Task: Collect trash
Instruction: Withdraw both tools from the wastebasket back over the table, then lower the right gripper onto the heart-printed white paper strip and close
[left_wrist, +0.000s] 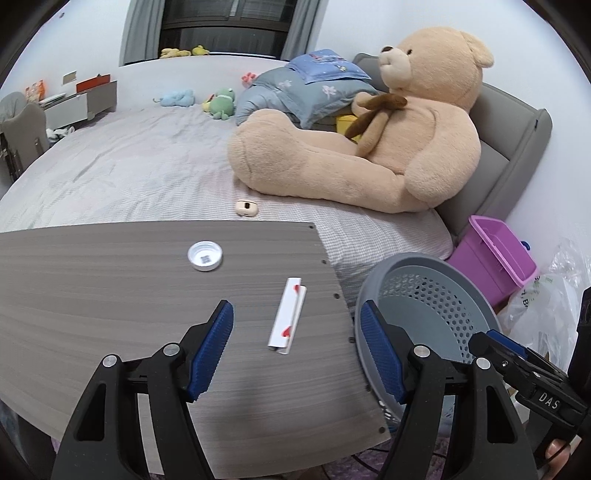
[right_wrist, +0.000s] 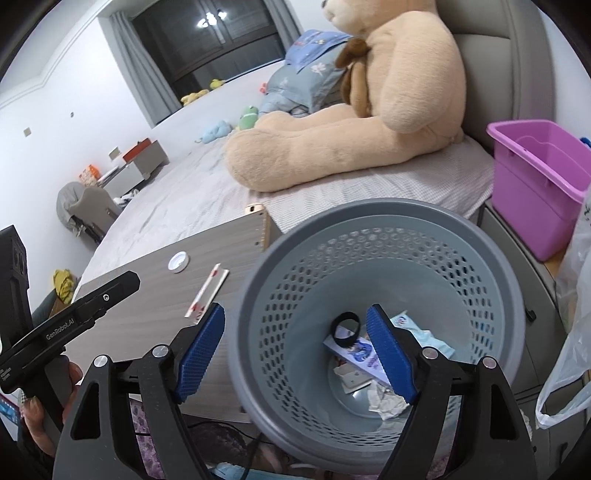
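A folded white wrapper with red marks (left_wrist: 287, 317) (right_wrist: 207, 291) lies on the grey wood table (left_wrist: 92, 295), near its right edge. A white bottle cap (left_wrist: 205, 256) (right_wrist: 178, 261) sits upside down farther back on the table. My left gripper (left_wrist: 295, 306) hovers open just short of the wrapper, its blue pads on either side and not touching it. My right gripper (right_wrist: 295, 306) is open and empty above the near rim of a grey perforated basket (right_wrist: 369, 218) (left_wrist: 424, 295) beside the table. Inside the basket lie a black ring (right_wrist: 345, 328) and paper scraps (right_wrist: 384, 402).
A bed with a large tan teddy bear (left_wrist: 369, 129) runs behind the table, and a small beige item (left_wrist: 246, 207) lies at its edge. A purple bin (left_wrist: 495, 254) and a clear plastic bag (left_wrist: 546, 302) stand to the right of the basket.
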